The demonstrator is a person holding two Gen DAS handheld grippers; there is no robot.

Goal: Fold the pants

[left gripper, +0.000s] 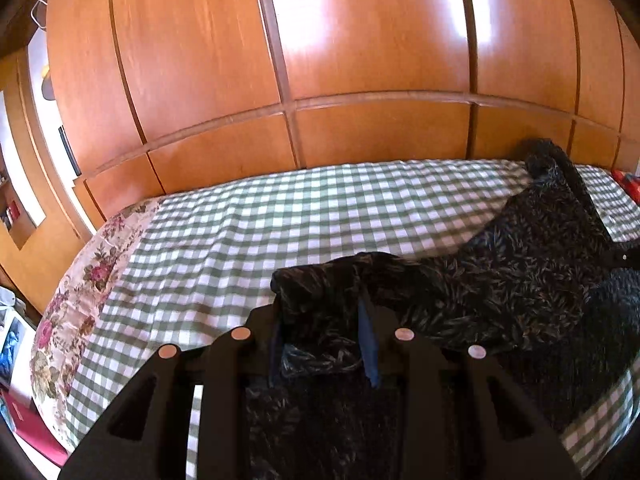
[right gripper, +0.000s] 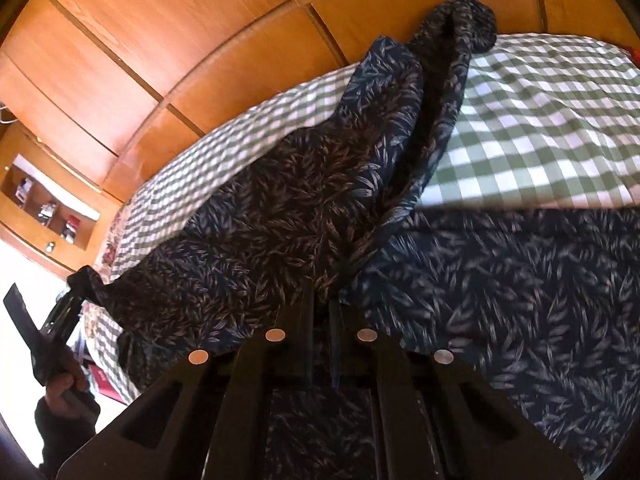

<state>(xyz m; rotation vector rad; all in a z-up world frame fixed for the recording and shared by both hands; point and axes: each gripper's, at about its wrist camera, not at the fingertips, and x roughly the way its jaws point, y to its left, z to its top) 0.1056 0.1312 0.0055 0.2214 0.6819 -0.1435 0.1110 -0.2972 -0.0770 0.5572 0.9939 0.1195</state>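
- Pants [left gripper: 532,264], dark navy with a pale leaf print, spread over the right and near part of the bed; one bunched end rises at the far edge by the wardrobe.
- Same pants [right gripper: 288,216] in the right wrist view: long ridge of cloth runs from the near centre up to the far edge, flatter cloth fills the near right.
- Left gripper [left gripper: 324,320] holds a folded edge of the pants, cloth wadded between the fingers [left gripper: 370,344] and lifted off the cover; fingers narrow, closed on cloth.
- Right gripper [right gripper: 322,300] pinches the pants at the near end of the ridge; fingers almost together with cloth between them.
- Left gripper also seen [right gripper: 74,292] far left in the right wrist view, gripping a corner of the pants, person's hand [right gripper: 64,388] on its handle.
- Bed cover [left gripper: 248,232], green and white check, lies under the pants; bare on the left half.
- Floral cloth [left gripper: 76,308] at the left edge of the bed.
- Wooden wardrobe [left gripper: 320,60], orange-brown panels, stands behind the bed on the far side.
- Shelf niche [right gripper: 52,208] far left, small items inside, too small to tell.
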